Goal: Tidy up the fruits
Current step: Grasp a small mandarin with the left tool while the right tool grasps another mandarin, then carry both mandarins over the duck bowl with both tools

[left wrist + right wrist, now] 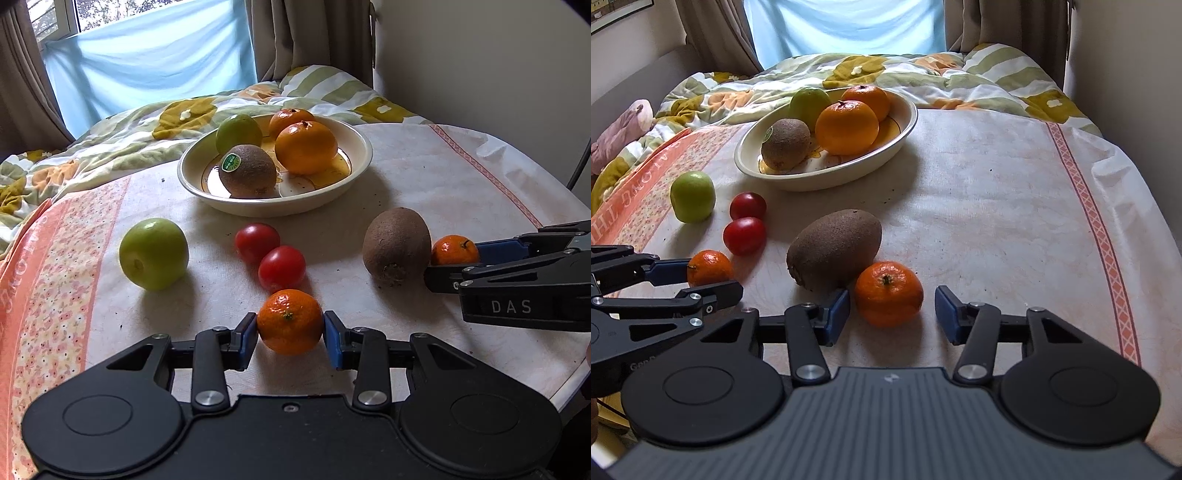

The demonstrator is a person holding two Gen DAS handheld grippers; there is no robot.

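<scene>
My left gripper (290, 334) is shut on a small mandarin (290, 321) at the table's near edge; it also shows in the right wrist view (709, 266). My right gripper (892, 314) is open around a second mandarin (888, 293) that rests on the cloth, with gaps on both sides. A loose kiwi (834, 248) lies against that mandarin. A cream bowl (354, 136) farther back holds a kiwi (248, 170), a green fruit (239, 131) and two oranges (306, 147).
A green apple (153, 253) and two red tomatoes (269, 254) lie on the tablecloth in front of the bowl. A flowered quilt (129, 133) is bunched behind the table. The table's right edge (1145, 236) drops off beside a wall.
</scene>
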